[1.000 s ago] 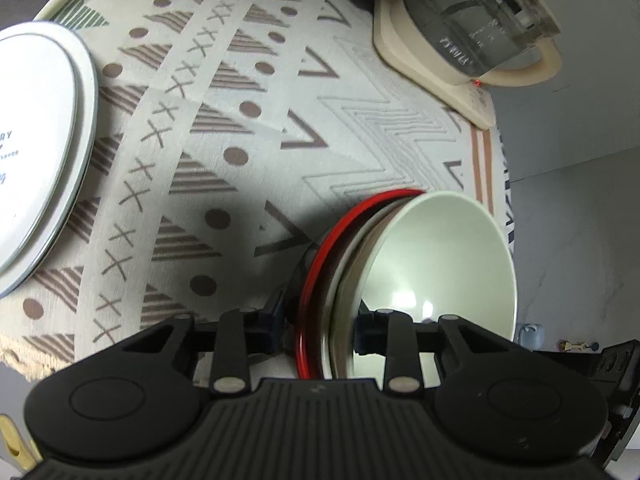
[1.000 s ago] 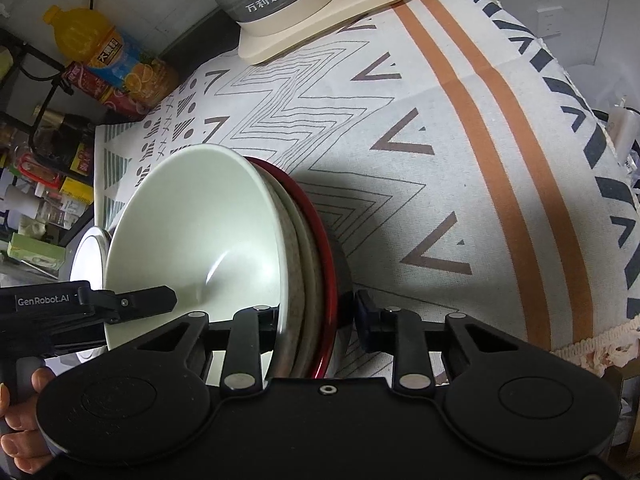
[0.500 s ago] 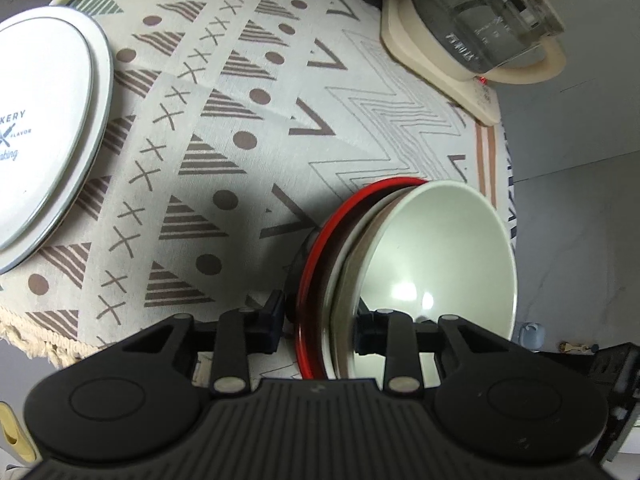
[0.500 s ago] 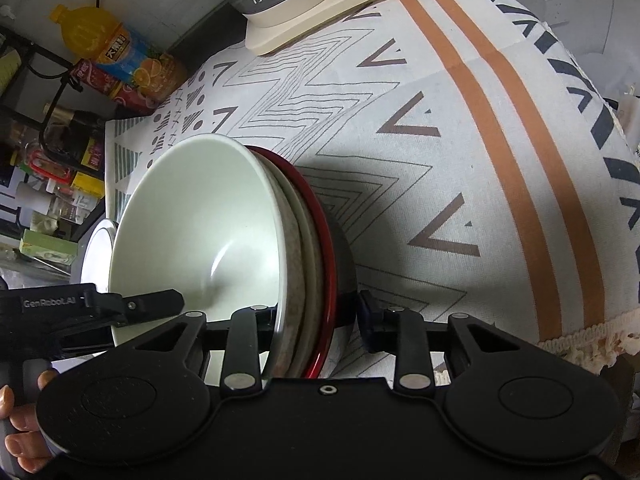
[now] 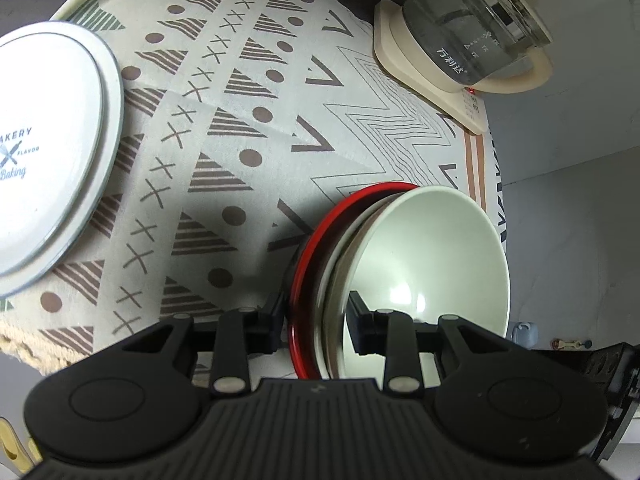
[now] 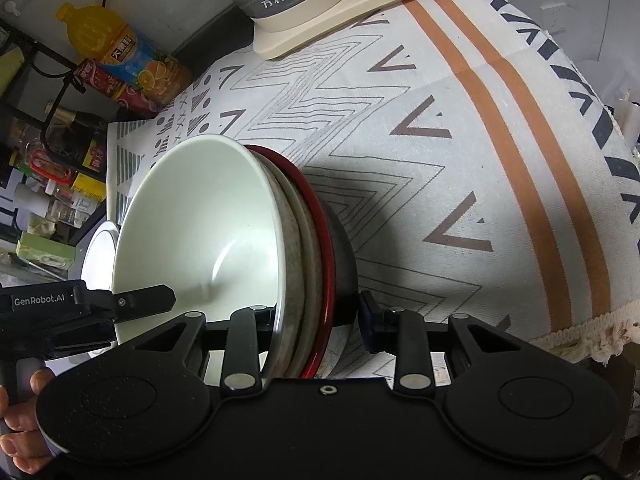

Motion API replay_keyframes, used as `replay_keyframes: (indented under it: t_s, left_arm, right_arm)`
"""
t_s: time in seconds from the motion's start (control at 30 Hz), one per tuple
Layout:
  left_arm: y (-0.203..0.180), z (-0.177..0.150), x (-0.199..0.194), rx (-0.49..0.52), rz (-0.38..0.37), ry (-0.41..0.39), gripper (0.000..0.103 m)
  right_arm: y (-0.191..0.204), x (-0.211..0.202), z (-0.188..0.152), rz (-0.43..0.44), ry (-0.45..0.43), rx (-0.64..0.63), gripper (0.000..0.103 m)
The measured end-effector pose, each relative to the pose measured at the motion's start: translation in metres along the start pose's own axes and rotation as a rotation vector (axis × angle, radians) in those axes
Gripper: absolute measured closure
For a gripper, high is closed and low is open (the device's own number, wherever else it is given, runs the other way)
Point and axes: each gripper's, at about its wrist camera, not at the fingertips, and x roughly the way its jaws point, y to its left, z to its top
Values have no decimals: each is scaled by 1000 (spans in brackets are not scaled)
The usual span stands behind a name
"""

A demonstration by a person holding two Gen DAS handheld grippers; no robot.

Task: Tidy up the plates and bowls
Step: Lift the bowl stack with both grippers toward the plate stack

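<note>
A stack of nested bowls [image 5: 424, 256], pale green inside with a red-rimmed bowl outermost, hangs above the patterned tablecloth. My left gripper [image 5: 316, 320] is shut on the stack's near rim, one finger inside the green bowl [image 5: 440, 248]. My right gripper [image 6: 316, 316] is shut on the opposite rim of the same stack [image 6: 208, 232]; the red rim [image 6: 326, 264] sits between its fingers. The left gripper's finger [image 6: 140, 298] shows inside the bowl in the right wrist view. White plates [image 5: 48, 148] with blue print lie stacked at the table's left.
A glass kettle on a cream base [image 5: 472, 52] stands at the far side of the table; it also shows in the right wrist view [image 6: 320, 4]. Bottles and jars [image 6: 116, 60] crowd a shelf beyond the table. The fringed tablecloth edge [image 6: 580, 336] is close by.
Both grippers keep their hold on the bowl stack. The stack and grippers have shifted slightly over the table, with the white plates coming further into the left wrist view.
</note>
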Motion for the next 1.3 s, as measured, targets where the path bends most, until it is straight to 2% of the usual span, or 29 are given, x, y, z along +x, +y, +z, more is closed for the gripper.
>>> replay_keyframes:
  t_s: [0.2,0.43,0.63,0.9,1.3]
  left_arm:
    - [11,12,1,22,-24,12,72]
    - [11,20,5,69,-70,27,72]
    - [12,24,16,78,-74,59,68]
    - [12,27,18,91,-81,72,68]
    - [28,37,-18,70,-78,21,68]
  right_arm:
    - [9,4,-2,-19,-24,19,72]
    - [-1,10,-4,-19,-31,100,72]
    - [-1,9,-7,-23,-46,133,72]
    - [-1,6,-7,-19,-59,156,72]
    - [34,6,4,18,-58,98,72]
